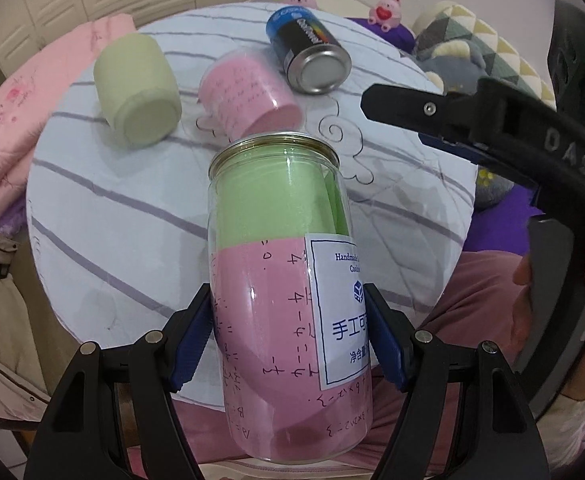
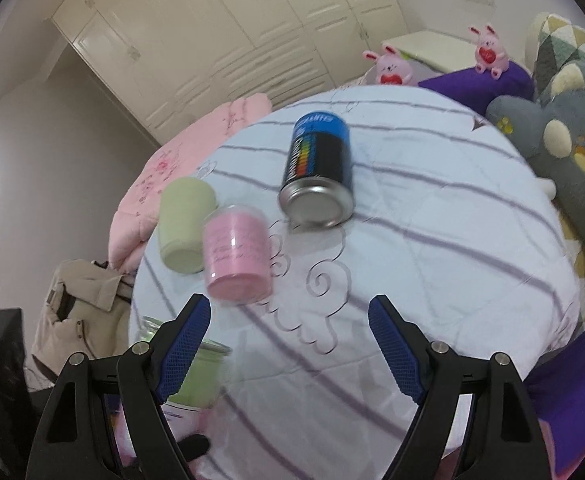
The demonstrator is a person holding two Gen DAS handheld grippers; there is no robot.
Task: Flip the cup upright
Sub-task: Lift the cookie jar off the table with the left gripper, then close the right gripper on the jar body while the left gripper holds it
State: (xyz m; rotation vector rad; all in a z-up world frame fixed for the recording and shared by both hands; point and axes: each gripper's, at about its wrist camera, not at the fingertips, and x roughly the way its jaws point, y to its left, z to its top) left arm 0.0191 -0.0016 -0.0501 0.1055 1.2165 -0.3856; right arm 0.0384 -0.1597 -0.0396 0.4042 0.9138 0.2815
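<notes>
- The left gripper [image 1: 288, 344] has its blue pads pinching a clear jar [image 1: 284, 280] at the lower body. The jar is lined with green and pink paper and bears a white label.
- The jar's open rim points up and away from the camera. It seems lifted near the front edge of the round table [image 1: 104, 208], though I cannot tell whether its base touches anything.
- The right gripper [image 2: 290, 344] is spread wide with nothing between its fingers, hovering over the striped cloth.
- Farther out lie a pink cup [image 2: 238, 256], a pale green cup [image 2: 182, 226] and a blue-and-black can [image 2: 318, 168], all on their sides.
- By my reading the jar is nearly turned upright. Next it needs its base squared to the cloth, then lowering and a gentle release.
</notes>
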